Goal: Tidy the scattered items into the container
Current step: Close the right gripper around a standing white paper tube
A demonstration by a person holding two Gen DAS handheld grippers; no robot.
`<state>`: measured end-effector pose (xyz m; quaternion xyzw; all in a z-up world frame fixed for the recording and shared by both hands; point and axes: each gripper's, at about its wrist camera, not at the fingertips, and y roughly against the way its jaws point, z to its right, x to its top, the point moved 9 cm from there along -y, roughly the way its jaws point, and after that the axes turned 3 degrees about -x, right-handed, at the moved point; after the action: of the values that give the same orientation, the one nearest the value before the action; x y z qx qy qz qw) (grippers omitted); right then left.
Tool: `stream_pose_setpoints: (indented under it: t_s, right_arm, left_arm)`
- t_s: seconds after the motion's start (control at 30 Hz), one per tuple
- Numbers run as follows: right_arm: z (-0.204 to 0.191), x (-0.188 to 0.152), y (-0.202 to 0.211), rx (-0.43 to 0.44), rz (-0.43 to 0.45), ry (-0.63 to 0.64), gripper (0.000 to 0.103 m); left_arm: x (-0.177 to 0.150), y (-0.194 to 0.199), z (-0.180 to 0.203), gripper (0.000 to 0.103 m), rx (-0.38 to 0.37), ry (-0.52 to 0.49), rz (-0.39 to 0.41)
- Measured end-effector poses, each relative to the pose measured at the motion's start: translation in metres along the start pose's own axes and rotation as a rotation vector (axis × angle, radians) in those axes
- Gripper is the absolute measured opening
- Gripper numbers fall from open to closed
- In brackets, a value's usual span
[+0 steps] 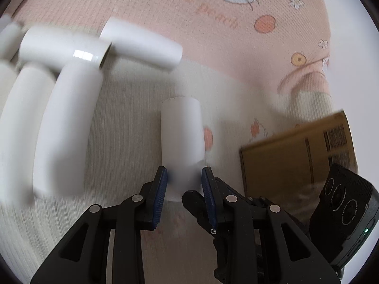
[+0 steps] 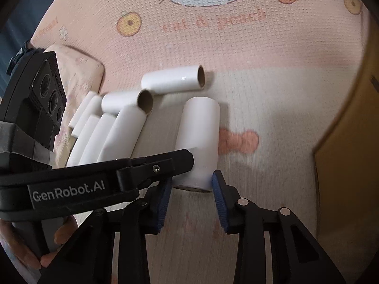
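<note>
A white paper roll [image 1: 181, 130] [image 2: 199, 137] lies on the pale part of the mat, apart from the others. My left gripper [image 1: 183, 175] has its blue pads against both sides of the roll's near part. In the right wrist view, its black finger [image 2: 165, 165] crosses in from the left and lies against the same roll. My right gripper [image 2: 191, 184] flanks the roll's near end, with its pads touching both sides. One right fingertip [image 1: 194, 201] shows just beside the left pad. The cardboard box [image 1: 296, 156] [image 2: 343, 142] stands to the right.
Several more white rolls [image 1: 66, 130] [image 2: 113, 127] lie heaped to the left, two of them crosswise on top. The pink cat-print mat [image 2: 213, 35] spreads behind. A folded cloth [image 2: 80, 66] sits at the far left. A hand [image 2: 59, 236] holds the left gripper.
</note>
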<state>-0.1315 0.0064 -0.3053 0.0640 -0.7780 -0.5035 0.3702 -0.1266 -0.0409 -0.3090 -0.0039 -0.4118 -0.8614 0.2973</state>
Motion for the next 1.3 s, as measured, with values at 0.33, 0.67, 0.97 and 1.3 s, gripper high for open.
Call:
stream_pose_setpoints:
  t_s: [0.33,0.67,0.97,1.3]
  right_arm:
    - [-0.005,-0.030,0.051,0.020,0.068,0.060,0.035]
    - [-0.008,-0.017,0.058,-0.036,0.100,0.095,0.059]
    - [-0.004,-0.012,0.031,0.016,0.035,0.037,0.059]
    - [0.004,0.003,-0.006,0.027,-0.046,-0.010,0.059]
  left_arm:
    - [-0.025,0.036,0.017,0.037,0.058,-0.053,0.044]
    - [-0.027,0.042,0.008,0.042,0.040,0.034,0.071]
    - [-0.010,0.039,-0.010,0.042,0.001,0.074,0.118]
    - [0.021,0.006,-0.002,0.042,-0.050,0.062,0.070]
